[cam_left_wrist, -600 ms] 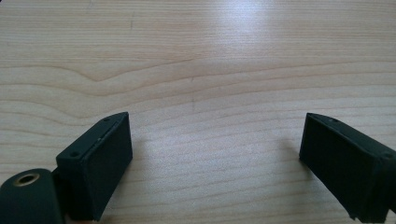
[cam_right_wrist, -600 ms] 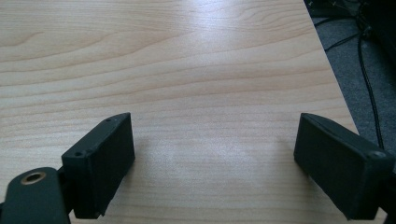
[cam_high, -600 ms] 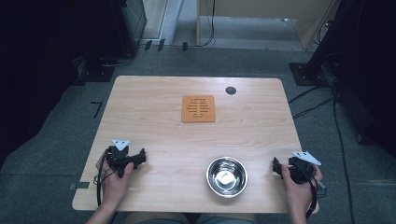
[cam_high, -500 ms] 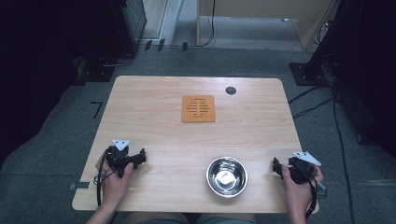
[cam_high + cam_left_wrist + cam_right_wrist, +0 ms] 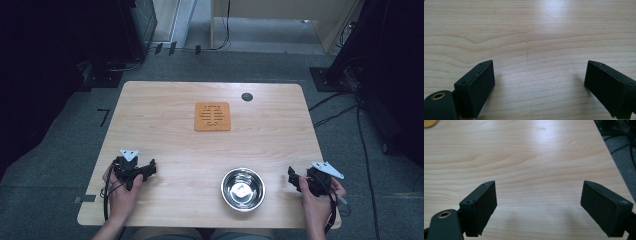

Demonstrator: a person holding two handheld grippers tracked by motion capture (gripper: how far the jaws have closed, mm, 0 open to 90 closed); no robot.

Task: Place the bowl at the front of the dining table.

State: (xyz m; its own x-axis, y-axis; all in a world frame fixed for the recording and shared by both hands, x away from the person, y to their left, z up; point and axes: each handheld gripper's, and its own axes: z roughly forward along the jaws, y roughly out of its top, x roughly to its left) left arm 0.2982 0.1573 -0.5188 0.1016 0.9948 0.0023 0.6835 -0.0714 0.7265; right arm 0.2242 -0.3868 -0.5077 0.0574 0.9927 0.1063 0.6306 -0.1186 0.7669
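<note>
Nothing has shifted since the earlier frames. One round steel bowl [image 5: 243,189] sits near the wooden table's [image 5: 165,105] front edge, between two grippers. One square orange slotted mat [image 5: 212,116] lies mid-table. Left gripper [image 5: 145,170] and right gripper [image 5: 292,179] rest low, jaws spread apart, empty.

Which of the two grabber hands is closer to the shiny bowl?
The right gripper. It sits just beside the steel bowl, while the left gripper is much farther away across the table.
</note>
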